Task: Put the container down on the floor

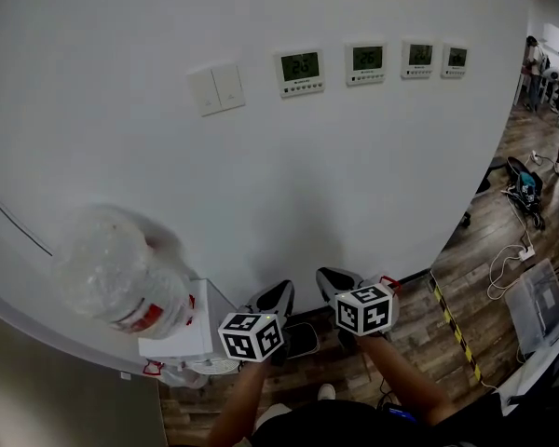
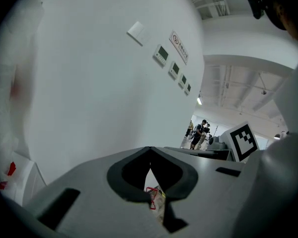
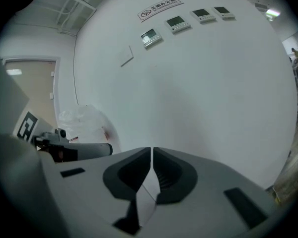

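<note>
White matte wall point(image 1: 289, 175) carries four rectangular thermostats point(image 1: 367, 62) at 12 o'clock. Wood-plank floor point(image 1: 419, 343), with striped yellow-black tape point(image 1: 452, 329) at 4 o'clock. Container point(image 1: 116, 268): clear, crinkled plastic jug with a red label, at 9 o'clock above a white boxy cabinet point(image 1: 179, 335), gripped by neither claw. Left gripper point(image 2: 149, 150): jaws together, empty. Right gripper point(image 3: 152, 150): likewise.

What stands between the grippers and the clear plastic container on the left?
Nothing visible does. The clear plastic container sits atop a white stand, to the left of the left gripper, with only open air along the wall between them. The left gripper and the right gripper are both shut and empty.
</note>
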{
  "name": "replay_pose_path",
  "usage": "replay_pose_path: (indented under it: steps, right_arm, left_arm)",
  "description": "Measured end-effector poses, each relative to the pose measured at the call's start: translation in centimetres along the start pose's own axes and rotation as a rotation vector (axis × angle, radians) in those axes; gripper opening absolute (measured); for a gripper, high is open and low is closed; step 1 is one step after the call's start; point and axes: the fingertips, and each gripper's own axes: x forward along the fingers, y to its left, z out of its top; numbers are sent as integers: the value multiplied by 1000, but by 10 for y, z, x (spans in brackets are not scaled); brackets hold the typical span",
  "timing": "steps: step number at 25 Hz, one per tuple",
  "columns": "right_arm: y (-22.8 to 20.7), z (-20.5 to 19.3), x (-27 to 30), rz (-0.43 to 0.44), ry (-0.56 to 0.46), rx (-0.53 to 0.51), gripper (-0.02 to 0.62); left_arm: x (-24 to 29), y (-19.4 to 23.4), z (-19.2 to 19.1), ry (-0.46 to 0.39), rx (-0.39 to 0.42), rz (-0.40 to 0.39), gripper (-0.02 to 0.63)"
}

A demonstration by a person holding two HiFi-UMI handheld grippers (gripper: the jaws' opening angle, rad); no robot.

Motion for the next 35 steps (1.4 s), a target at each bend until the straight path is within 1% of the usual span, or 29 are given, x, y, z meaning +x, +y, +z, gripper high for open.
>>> replay_pose_path:
  steps: [7,15,18,24,28,35]
  right_arm:
    - [8,7,4,3,0,-4,37]
    - [40,9,0,-8,-26,-7,37]
    - [58,6,-6,-26,-29,-23,37]
    - [99,1,-22,-94,-59,-109,31]
    - [132,-3,-34,-108,-91,-123,29]
    - [185,-16,-57,-112,-130,-119,29]
  left_arm:
    - [-7,2,9,-13,2,-9,14]
    - [-36,6,15,-23,-1,-45,14]
    - [-57,6,16,-30,-1,-58,14]
    - [-108,12,21,-76,31,-53,14]
    - [-141,10,16,-81,52,-77,14]
    - [-196,14,3,-99,40,-99,14]
